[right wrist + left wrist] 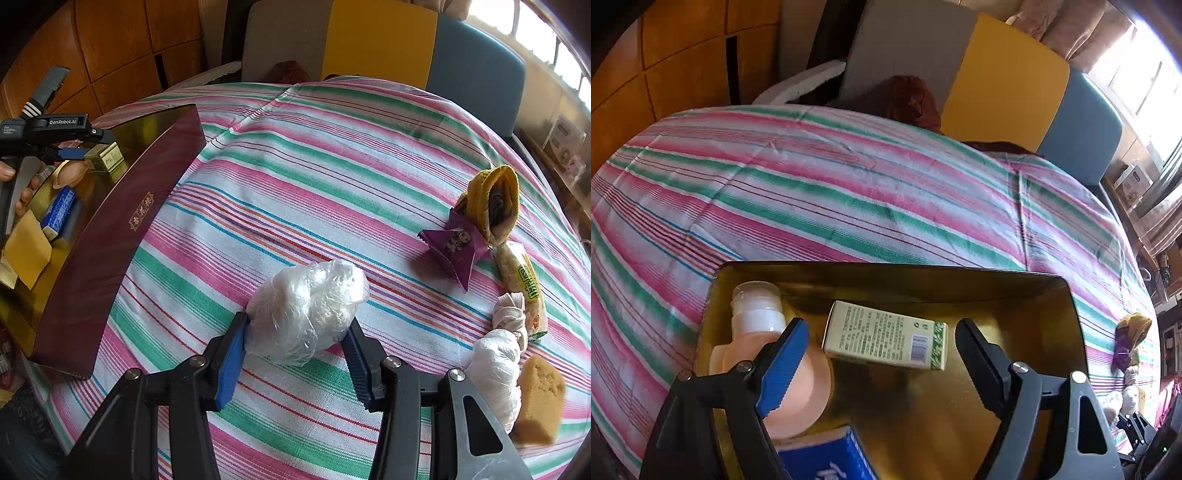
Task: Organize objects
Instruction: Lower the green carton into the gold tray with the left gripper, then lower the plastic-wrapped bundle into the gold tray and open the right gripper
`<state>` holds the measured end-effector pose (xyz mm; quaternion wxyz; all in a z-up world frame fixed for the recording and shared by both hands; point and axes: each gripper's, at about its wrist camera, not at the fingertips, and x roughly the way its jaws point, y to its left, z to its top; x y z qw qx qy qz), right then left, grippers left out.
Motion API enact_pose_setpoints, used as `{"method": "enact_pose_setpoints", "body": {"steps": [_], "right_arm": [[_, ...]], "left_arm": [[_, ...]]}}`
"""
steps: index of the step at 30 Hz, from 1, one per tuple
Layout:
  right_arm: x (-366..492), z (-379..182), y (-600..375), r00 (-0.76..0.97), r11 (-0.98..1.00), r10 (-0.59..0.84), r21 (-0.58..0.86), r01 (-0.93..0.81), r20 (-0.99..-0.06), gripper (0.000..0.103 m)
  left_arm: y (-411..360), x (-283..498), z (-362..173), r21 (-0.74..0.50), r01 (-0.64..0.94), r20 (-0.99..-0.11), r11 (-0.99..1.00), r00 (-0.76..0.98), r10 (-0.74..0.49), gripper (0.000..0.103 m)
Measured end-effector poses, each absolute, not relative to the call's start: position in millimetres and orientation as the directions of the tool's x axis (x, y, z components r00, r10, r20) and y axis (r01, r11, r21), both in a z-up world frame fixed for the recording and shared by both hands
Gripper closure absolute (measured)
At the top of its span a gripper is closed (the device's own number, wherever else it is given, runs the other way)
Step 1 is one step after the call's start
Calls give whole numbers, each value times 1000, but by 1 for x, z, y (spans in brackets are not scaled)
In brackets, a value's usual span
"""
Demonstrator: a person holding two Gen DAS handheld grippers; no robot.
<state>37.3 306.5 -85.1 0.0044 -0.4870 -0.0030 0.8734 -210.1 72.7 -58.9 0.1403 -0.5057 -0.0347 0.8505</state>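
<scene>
In the left wrist view my left gripper [882, 326] stands open above a gold-lined box [886, 267]. A green-and-white carton [886, 336] lies flat in the box just beyond the fingertips, with no pad touching it. A peach bottle with a white cap [757, 306] lies under the left finger, and a blue packet [831, 458] lies nearer. In the right wrist view my right gripper [297, 321] is shut on a white plastic-wrapped bundle [306, 306] resting on the striped tablecloth [332, 166]. The box's maroon wall [110, 229] stands to its left, with the left gripper [70, 153] over it.
On the cloth at the right lie a purple candy wrapper [452, 245], a yellow knitted roll [491, 199], a snack bar pack [521, 284], a second white bundle [495, 365] and a yellow sponge [539, 398]. Chairs [376, 40] stand behind the table. A hand [22, 192] holds the left gripper.
</scene>
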Motion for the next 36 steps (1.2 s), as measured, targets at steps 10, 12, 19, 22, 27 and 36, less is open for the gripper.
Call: {"method": "enact_pose_setpoints", "body": {"steps": [10,12,19,22,27,36], "right_arm": [[36,-86,304,-527,-1000,24,-25,-5,-849,52],[36,-86,303,-528,-1000,27,-27,-7,-849,52],[34,-78,299,-538,-1000,20,-12,-20,-843,52],[29,-56,284,-577,-1000,-20,25,-1,-817,52],[-4,-24,229,-607,-988,-152,118,97,-780,52],[-92,-30,119,-510,-941,-338,290,173,-791,52]], "left_arm": [[47,-127,-6,-208,-216,-766,-954,-571,296,20],[42,-105,-3,-190,-225,-757,-956,-586,289,20],[22,-54,-7,-165,-233,-751,-958,-600,275,20],[14,-43,-8,-149,-229,-744,-962,-615,262,20],[-2,-34,-10,-150,-213,-740,-965,-624,252,20],[-33,-34,-20,-222,-162,-730,-962,-626,274,20]]}}
